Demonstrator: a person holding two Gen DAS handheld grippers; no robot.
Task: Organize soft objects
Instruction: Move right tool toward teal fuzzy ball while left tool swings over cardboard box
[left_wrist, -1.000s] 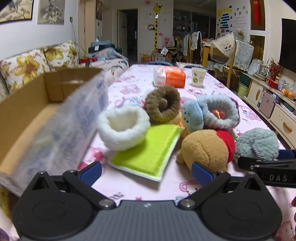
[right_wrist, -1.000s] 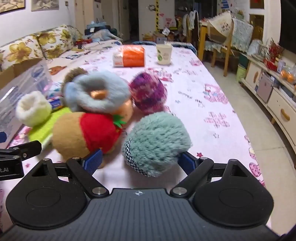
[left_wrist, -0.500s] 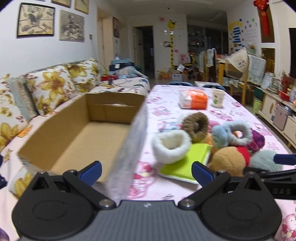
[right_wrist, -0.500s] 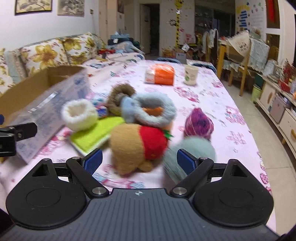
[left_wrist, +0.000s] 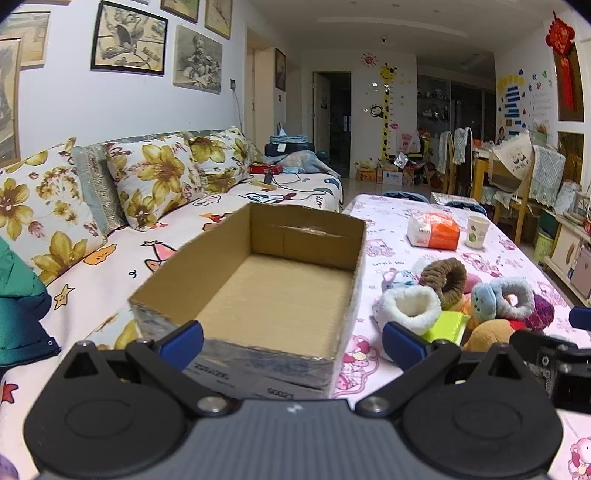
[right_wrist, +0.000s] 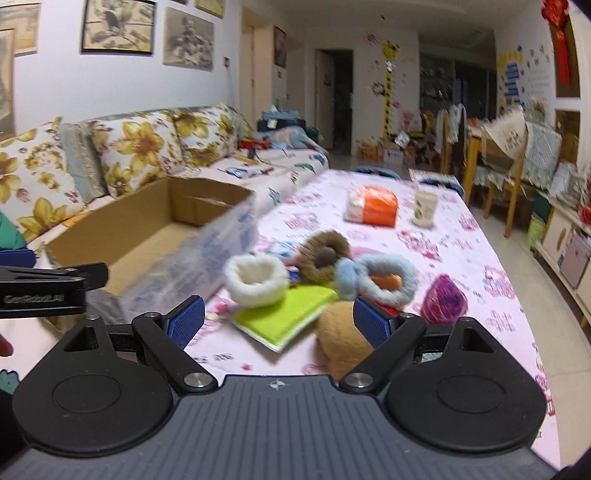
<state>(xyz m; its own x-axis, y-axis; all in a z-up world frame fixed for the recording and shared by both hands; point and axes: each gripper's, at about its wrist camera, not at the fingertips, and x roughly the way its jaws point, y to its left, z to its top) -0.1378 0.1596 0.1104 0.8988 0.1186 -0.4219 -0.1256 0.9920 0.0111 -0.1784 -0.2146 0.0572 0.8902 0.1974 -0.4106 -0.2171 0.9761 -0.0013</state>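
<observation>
Cardboard box (left_wrist: 273, 295) sits straight ahead of your left gripper (left_wrist: 291, 338), open top up, long axis running away from you, its near wall between the spread, empty fingers. Your right gripper (right_wrist: 279, 319) is released too, holding nothing. Ahead of it the soft pile lies on the pink tablecloth (right_wrist: 461, 236): white fuzzy ring (right_wrist: 256, 275), green pad (right_wrist: 286, 314), brown ring (right_wrist: 325, 254), grey-blue ring (right_wrist: 384, 275), purple pompom (right_wrist: 443, 299). The tan plush (right_wrist: 343, 338) is partly hidden behind the right finger. Blur softens the pile. Beyond stand an orange pack (right_wrist: 373, 210) and paper cup (right_wrist: 424, 208)
</observation>
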